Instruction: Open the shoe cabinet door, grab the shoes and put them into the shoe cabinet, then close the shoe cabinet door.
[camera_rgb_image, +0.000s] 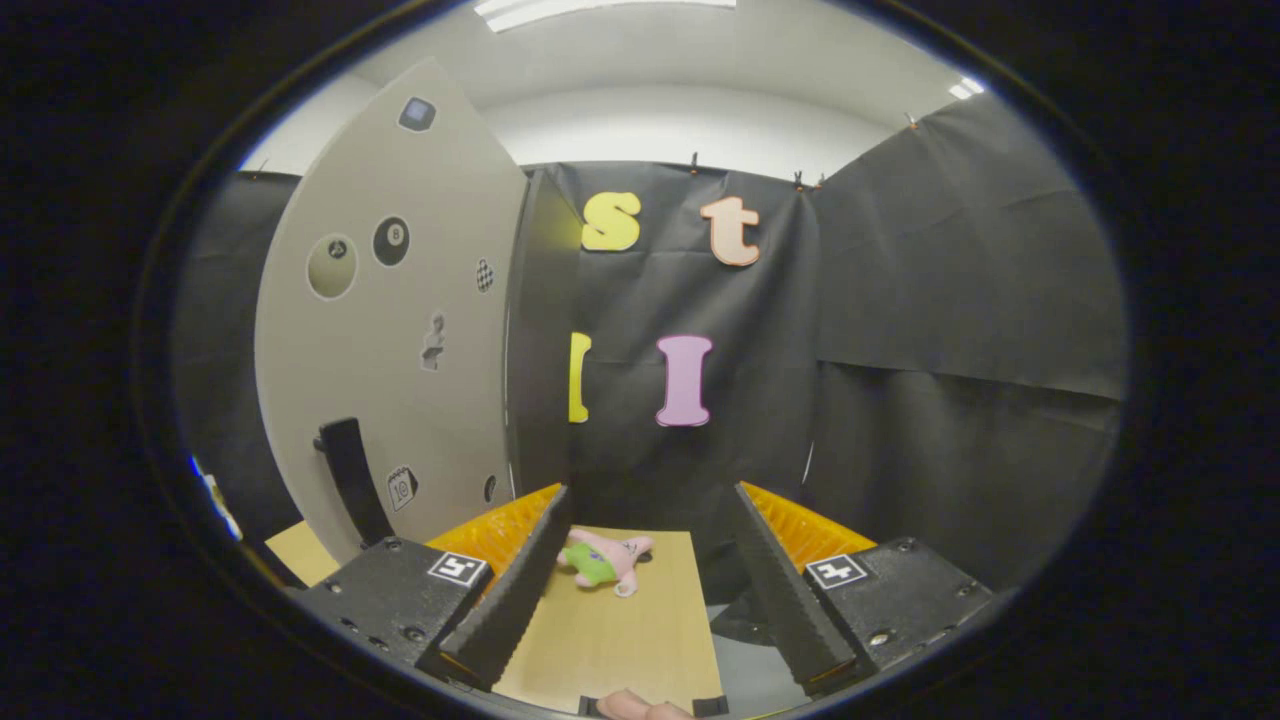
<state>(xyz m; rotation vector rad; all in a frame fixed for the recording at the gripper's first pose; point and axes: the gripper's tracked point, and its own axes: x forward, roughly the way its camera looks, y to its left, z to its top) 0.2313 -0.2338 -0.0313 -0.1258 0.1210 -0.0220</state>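
The shoe cabinet (540, 330) stands ahead and to the left of my fingers. Its grey door (400, 300) carries several stickers and looks flush against the dark cabinet body. A black upright handle (350, 480) sits low on the door, just beyond my left finger. My gripper (652, 495) is open, with a wide gap between the fingers and nothing held. It hovers over a light wooden table top (620, 640).
A small pink star-shaped plush toy (605, 560) with green shorts lies on the table between my fingers, nearer the left one. Black cloth walls close the booth behind and to the right. Part of a hand (645, 708) shows just behind the fingers.
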